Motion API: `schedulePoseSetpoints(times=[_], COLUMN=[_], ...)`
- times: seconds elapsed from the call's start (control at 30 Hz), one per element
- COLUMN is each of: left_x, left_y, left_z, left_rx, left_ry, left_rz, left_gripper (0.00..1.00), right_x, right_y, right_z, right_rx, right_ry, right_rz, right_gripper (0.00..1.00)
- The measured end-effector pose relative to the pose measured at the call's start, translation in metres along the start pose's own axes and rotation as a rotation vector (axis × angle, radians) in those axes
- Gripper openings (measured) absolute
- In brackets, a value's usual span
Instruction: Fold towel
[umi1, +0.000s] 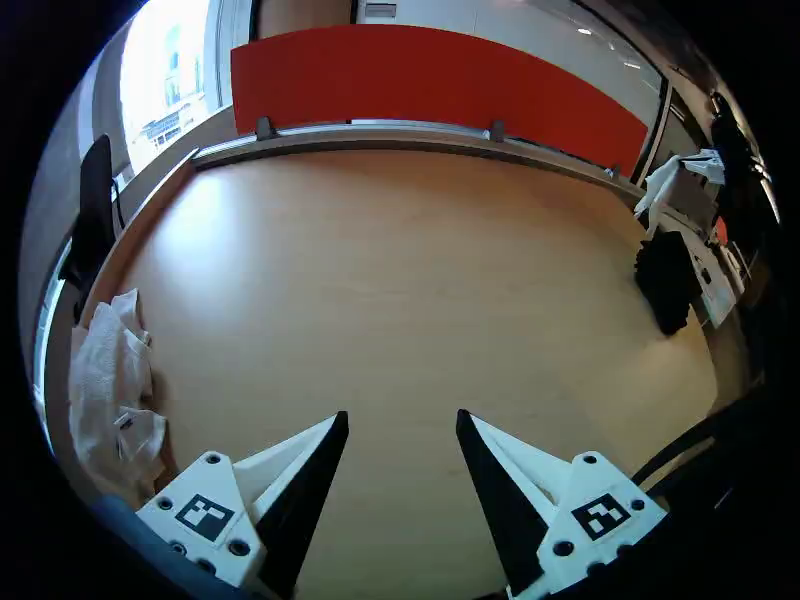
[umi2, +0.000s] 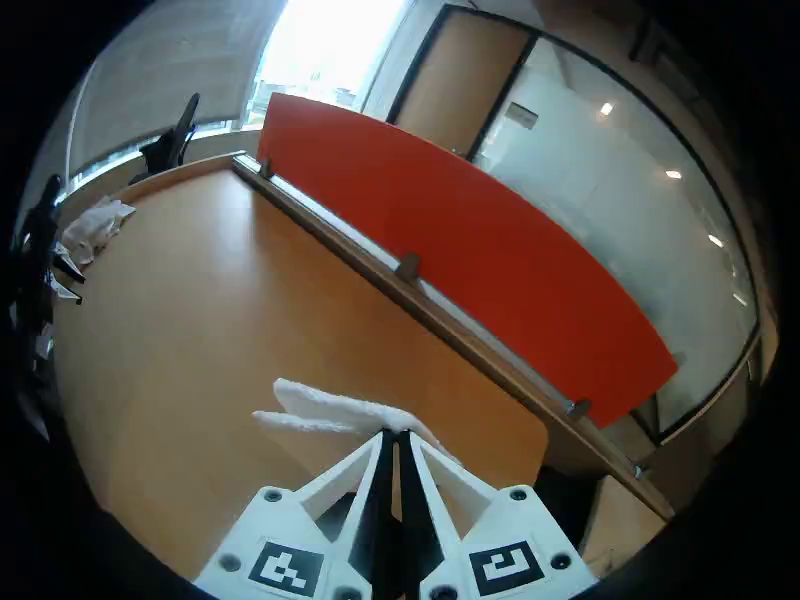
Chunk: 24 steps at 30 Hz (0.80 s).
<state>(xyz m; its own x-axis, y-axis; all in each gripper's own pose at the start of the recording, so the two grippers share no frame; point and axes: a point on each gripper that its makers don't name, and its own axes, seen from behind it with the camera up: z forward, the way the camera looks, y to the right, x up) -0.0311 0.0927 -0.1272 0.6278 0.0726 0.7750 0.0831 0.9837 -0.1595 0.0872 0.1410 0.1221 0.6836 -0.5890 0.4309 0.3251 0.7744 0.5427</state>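
Wooden desk (umi1: 400, 260) spreads under the left gripper (umi1: 401, 416), whose jaws stand wide with nothing between them. At lower centre of the right gripper view, the right gripper (umi2: 397, 433) is pinched tight on the white towel (umi2: 330, 410), which pokes out leftward past its tips. Crumpled cloths (umi1: 110, 380) sit at the desk's lower left edge.

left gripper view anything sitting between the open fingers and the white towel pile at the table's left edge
Nothing visible does. The towel pile lies left of the left gripper, with bare wooden table between them. The dark object at the far right edge is off that path.
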Motion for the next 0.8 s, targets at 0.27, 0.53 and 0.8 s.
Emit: schedulePoseSetpoints(times=[0.27,0.53,0.8], left_x=[0.001,0.004,0.005], left_y=[0.003,0.007,0.011], left_z=[0.000,0.001,0.000], left_rx=[0.001,-0.004,-0.014], left_ry=[-0.003,-0.002,-0.001], left_rz=[0.004,0.008,0.019], left_gripper=[0.79,0.79,0.79], right_x=[-0.009,-0.019,-0.046], right_y=[0.006,0.007,0.008], right_z=[0.001,-0.006,-0.023], right_rx=[-0.003,-0.007,-0.020], right_ry=[-0.012,-0.020,-0.042], right_rz=[0.007,0.016,0.048], right_gripper=[0.04,0.04,0.04])
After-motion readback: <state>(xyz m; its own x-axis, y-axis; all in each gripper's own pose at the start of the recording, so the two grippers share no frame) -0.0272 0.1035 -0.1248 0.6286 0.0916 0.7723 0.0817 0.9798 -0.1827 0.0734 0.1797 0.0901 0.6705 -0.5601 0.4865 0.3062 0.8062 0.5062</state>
